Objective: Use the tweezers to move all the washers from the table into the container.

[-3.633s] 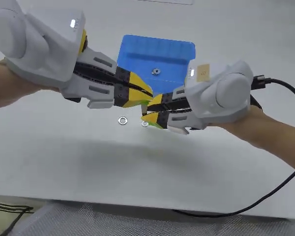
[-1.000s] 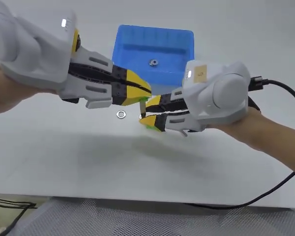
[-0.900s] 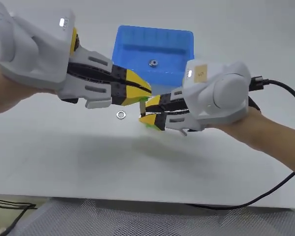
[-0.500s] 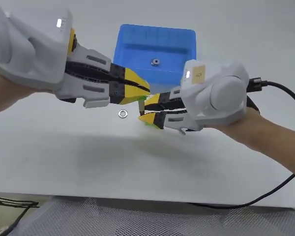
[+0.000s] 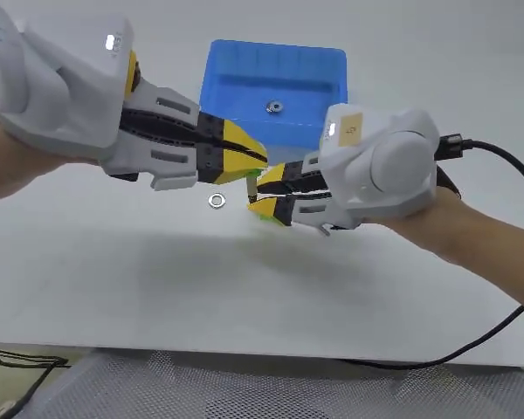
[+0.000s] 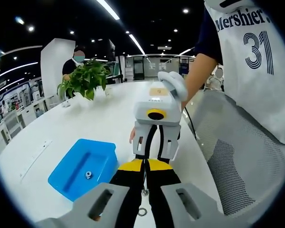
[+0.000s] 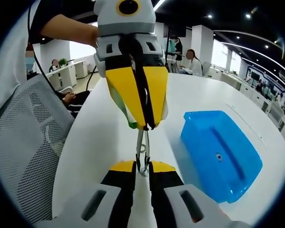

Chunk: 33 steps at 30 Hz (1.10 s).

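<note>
A blue container [image 5: 244,74] stands at the far side of the white table, with one washer [image 5: 274,106] inside it. Another washer [image 5: 216,201] lies loose on the table in front of it. My left gripper [image 5: 260,160] comes in from the left, shut on the rear end of the tweezers [image 7: 142,142]. My right gripper [image 7: 143,167] faces it from the right. Its jaws are closed in on the tweezers' two arms near their tips. A small ring shows at those tips; whether it is off the table I cannot tell.
The white table [image 5: 157,279] has open room on the near side, up to its front edge. A black cable [image 5: 506,166] runs from the right gripper off to the right. A mesh chair [image 6: 237,166] and a potted plant [image 6: 85,78] stand beyond the table.
The washer that lay under the right gripper's tips 3.6 s ago is now covered by them. Both grippers have kept nearly the same places; the head camera has shifted slightly.
</note>
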Motion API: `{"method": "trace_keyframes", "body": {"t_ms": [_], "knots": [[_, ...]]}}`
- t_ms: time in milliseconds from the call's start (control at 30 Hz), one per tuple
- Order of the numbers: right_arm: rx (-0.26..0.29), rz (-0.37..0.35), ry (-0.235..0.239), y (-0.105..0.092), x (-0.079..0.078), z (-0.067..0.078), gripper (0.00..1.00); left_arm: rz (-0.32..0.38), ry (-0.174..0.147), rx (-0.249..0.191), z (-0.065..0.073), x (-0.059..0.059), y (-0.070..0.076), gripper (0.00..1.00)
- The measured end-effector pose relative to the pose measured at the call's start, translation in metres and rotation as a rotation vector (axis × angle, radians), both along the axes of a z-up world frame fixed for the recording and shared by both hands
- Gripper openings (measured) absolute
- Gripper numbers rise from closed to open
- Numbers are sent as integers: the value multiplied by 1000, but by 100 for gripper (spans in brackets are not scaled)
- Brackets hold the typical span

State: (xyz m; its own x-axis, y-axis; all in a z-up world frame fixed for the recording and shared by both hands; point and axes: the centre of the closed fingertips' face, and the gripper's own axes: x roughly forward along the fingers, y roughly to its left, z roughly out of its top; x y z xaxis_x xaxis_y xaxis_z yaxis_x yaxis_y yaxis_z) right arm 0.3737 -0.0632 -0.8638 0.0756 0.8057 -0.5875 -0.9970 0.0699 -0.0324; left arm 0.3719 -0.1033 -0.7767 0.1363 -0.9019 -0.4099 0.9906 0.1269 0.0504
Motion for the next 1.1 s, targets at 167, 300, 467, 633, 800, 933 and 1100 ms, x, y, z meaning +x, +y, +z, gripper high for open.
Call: {"method": "trace_keyframes", "body": {"t_ms": [167,300,467,633,800,933,1100], "knots": [[1,0,9,1,-1,0,11,3,10,-8,0,-1,2,5],[7,-5,17,2,-2,1,11,-2,19,-11,0,-3,1,5],[13,-17,19,2,-2,1,10,-4,30,-12,0,-2,2,5],[12,-25,19,1,-2,2,10,-10,35,-6,1,-4,-1,5],[8,-22,14,0,0,4,10,-7,32,-6,5,-4,0,5],[12,-20,0,1,3,11,10,-4,26,-10,10,-3,1,5],[23,-13,-11,3,4,18,10,-11,18,-8,19,-3,3,5]]}}
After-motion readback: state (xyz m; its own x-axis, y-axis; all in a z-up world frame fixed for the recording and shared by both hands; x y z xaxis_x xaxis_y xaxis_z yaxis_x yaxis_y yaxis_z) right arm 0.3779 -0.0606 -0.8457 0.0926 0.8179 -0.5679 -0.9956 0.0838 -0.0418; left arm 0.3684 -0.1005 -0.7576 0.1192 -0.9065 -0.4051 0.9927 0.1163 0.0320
